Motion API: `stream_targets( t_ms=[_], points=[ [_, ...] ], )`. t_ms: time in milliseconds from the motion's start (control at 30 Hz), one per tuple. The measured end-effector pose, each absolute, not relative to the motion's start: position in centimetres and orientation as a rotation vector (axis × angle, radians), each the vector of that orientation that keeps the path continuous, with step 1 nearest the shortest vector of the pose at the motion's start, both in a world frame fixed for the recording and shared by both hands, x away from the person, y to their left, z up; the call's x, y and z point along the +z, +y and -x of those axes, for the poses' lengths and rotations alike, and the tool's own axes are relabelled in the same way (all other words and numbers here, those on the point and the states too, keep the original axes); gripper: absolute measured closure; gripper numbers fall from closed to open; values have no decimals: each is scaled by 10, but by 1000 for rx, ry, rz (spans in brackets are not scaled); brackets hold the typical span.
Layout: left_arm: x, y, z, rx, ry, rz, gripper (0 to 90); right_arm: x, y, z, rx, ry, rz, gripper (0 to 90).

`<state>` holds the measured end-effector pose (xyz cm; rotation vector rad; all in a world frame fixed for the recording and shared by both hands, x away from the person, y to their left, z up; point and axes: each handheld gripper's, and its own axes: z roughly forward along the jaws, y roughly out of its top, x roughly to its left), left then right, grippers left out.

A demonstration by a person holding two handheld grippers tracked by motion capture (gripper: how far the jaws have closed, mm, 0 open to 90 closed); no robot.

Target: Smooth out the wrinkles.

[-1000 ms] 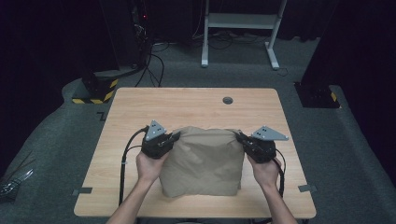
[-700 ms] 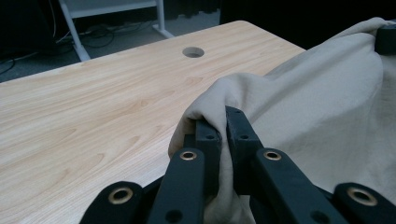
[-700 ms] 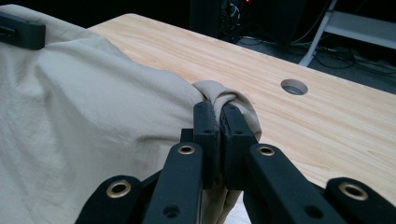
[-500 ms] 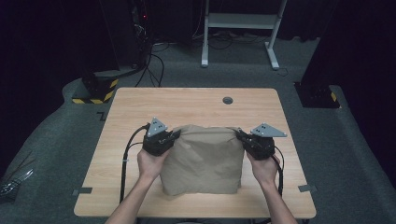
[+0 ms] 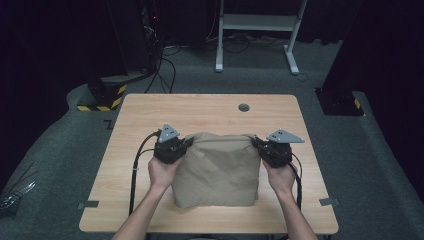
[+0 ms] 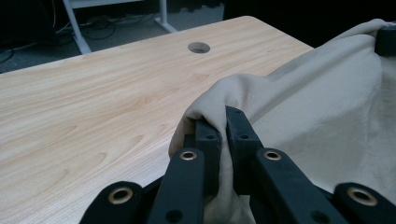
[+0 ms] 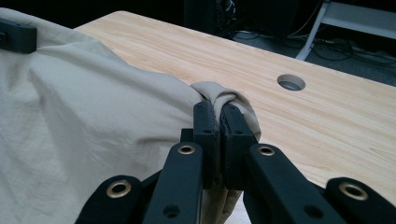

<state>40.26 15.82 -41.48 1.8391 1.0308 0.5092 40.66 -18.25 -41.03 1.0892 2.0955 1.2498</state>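
— So, what have they got hold of over there?

— A beige cloth (image 5: 217, 167), spread over the near middle of the wooden table (image 5: 200, 112). The person has a gripper in each hand, one at each far corner of it.

— Are the jaws actually biting it?

— Yes, both. The left gripper (image 5: 181, 145) has its black jaws pressed together on a bunched fold at the cloth's far left corner; in the left gripper view (image 6: 223, 122) the fabric wraps right over the jaw tips. The right gripper (image 5: 259, 145) is the same at the far right corner, jaws closed tight on a rolled edge, as the right gripper view (image 7: 215, 114) shows close up.

— And the cloth between them?

— It's stretched from one gripper to the other along its far edge, raised a little there, and it slopes down towards the person, with the near edge lying on the table close to the front.

— Anything else on the table?

— A round cable hole (image 5: 243, 107) near the far edge, well apart from the cloth.
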Motion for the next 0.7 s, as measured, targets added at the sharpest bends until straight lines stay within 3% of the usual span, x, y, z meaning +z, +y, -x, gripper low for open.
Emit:
stream_targets(
  t_ms=[700],
  points=[
    [-424,159,-422,477,1074,-1848,855,-418,-178,-423,1211,2115,-1138,868]
  ],
)
